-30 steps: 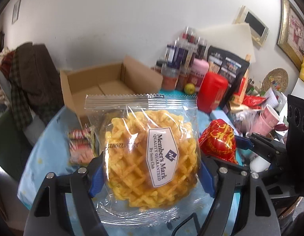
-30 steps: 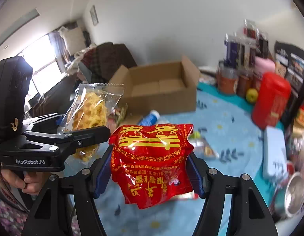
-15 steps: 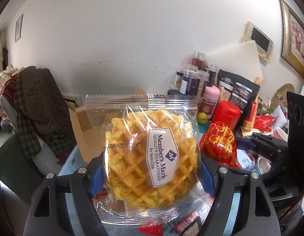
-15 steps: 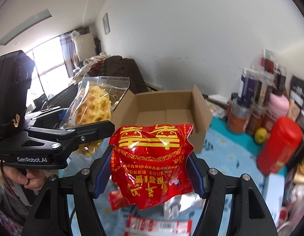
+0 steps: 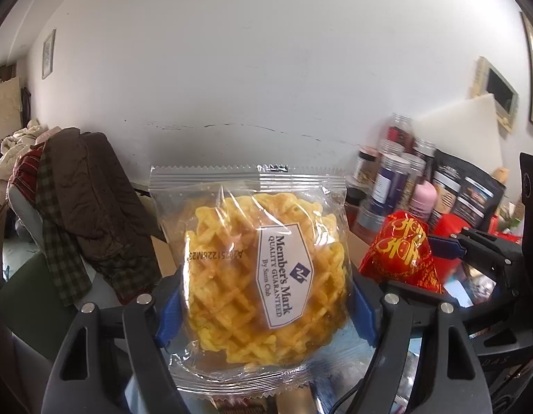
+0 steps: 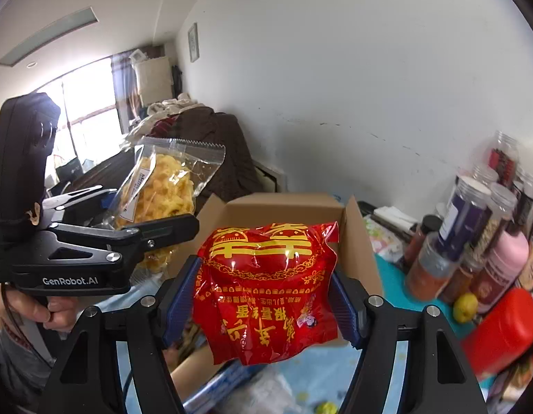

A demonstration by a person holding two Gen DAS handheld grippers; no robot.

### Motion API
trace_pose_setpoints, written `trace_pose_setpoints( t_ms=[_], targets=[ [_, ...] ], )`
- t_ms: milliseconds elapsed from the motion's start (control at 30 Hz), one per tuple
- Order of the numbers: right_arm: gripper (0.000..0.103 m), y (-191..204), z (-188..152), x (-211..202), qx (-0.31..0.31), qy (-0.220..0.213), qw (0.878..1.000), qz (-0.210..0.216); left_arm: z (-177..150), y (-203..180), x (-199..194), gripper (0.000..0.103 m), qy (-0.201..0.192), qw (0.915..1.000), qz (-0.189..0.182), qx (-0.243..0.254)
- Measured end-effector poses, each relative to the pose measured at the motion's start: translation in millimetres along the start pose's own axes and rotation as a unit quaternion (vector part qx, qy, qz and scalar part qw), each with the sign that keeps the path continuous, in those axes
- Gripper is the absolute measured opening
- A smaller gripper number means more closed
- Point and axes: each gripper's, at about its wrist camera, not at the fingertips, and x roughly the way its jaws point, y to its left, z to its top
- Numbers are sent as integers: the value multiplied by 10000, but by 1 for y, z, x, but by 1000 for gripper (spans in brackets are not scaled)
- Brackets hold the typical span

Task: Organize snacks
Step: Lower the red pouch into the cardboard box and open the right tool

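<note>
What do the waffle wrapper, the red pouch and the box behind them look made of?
Waffle wrapper: clear glossy plastic film, crinkled, serrated sealed edge. Red pouch: shiny printed plastic or foil laminate, judging by glare and creases. Box: matte brown cardboard with folded flaps.

Jars (image 6: 473, 220), a red canister (image 6: 501, 327), clothes (image 5: 83, 207).

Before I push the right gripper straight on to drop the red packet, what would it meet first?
Most likely the open cardboard box, which sits directly behind the red packet held in the right gripper. Depth is unclear, so the gap cannot be judged.
</note>
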Motion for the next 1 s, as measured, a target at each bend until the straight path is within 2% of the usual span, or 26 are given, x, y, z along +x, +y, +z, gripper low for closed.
trace_pose_setpoints(
  t_ms=[167, 300, 533, 1000],
  targets=[
    [70, -13, 15, 29, 95, 109, 9999, 3, 15, 13, 26, 78, 25, 10000, 67, -66],
    [71, -25, 26, 56, 145, 306, 9994, 28, 23, 24, 52, 78, 215, 9995, 84, -226],
    [71, -42, 40, 97, 239, 623, 9978, 9, 30, 32, 98, 78, 513, 9976, 438, -134],
    [72, -58, 41, 159, 309, 1389, 9898, -69, 20, 48, 178, 78, 1587, 9855, 580, -163]
  ],
)
